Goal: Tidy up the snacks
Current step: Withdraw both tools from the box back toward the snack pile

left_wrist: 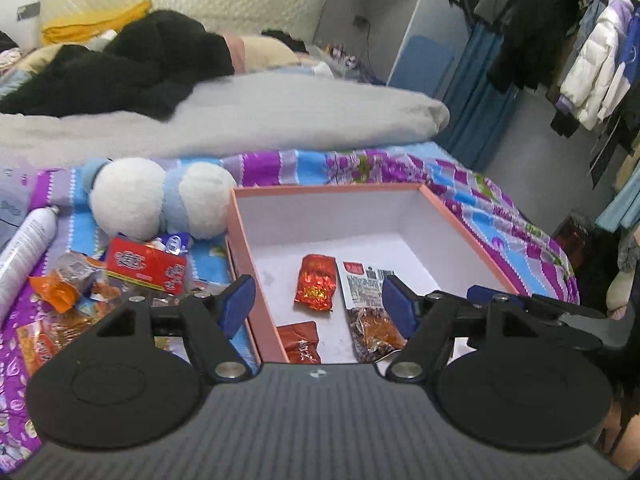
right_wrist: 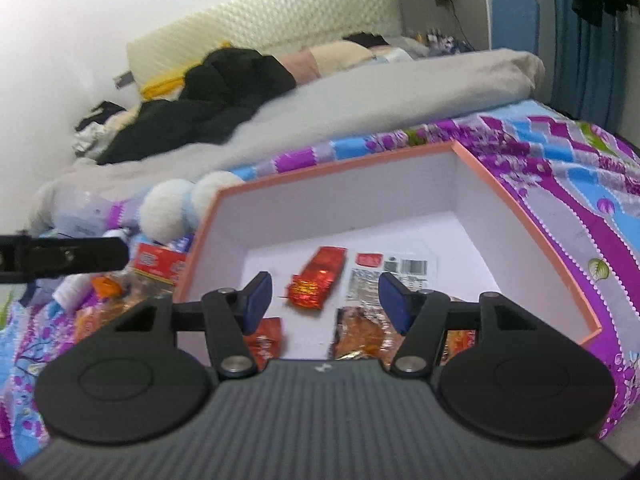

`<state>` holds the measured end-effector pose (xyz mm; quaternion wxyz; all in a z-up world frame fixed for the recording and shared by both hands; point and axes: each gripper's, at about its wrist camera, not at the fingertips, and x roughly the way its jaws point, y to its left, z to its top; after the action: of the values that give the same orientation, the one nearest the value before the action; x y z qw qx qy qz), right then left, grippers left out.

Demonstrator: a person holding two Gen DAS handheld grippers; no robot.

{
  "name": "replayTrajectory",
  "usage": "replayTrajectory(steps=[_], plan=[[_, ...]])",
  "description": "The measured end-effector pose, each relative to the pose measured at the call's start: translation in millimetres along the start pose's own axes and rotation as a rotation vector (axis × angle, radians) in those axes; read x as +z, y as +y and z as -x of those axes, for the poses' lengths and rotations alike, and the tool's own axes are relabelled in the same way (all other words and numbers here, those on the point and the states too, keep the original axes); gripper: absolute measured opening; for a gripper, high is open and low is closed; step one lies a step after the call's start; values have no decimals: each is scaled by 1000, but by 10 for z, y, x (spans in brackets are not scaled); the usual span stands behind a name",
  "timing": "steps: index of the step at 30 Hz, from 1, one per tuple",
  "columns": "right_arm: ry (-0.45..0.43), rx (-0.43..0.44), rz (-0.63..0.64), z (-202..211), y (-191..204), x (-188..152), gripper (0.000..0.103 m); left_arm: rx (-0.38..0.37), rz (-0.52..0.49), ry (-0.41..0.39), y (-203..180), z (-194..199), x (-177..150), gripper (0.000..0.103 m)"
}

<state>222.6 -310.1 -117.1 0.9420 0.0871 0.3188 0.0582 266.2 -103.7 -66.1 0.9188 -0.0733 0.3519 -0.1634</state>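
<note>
Three snack packets lie flat inside the open pink box

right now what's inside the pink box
Inside the pink box: a shiny red packet, a clear snack bag with a white label, and a red packet partly hidden by the left tool.

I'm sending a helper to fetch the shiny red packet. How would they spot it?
On the bed sits a pink-rimmed box. On its white floor lies the shiny red foil packet, left of a clear packet. Only it is crinkled metallic red with gold print.
</note>
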Motion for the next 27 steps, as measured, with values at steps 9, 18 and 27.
replayTrajectory(steps=[9, 18, 27], plan=[[-70, 74, 39, 429, 289, -147, 62, 23, 29, -88, 6, 580, -222, 75], [-114, 118, 58, 874, 458, -375, 62, 88, 7, -141, -40, 1125, -494, 75], [-100, 155, 85, 1239, 658, -715, 62, 123, 45, -134, 81, 1512, -948, 75]])
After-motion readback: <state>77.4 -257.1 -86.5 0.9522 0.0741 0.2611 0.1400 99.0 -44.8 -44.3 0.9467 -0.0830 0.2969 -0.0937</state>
